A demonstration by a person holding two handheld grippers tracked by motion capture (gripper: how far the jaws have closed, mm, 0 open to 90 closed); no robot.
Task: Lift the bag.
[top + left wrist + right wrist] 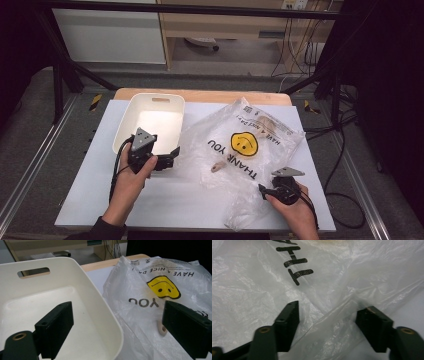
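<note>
Bag (240, 150): clear crinkled plastic, yellow smiley, black "THANK YOU" txt.

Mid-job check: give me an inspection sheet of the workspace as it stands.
Surface: white table top, wooden edge at the far side.
Job's things: crumpled smiley plastic bag with small beige pieces inside; empty white bin beside it.
Clutter: nothing seen.
Grippers: left gripper open, straddling the bin rim and bag; right gripper open around a ridge of bag film.
Cables: black leads trail from both grippers; more on the floor at right.
Surroundings: dark frame, cabinets behind.
</note>
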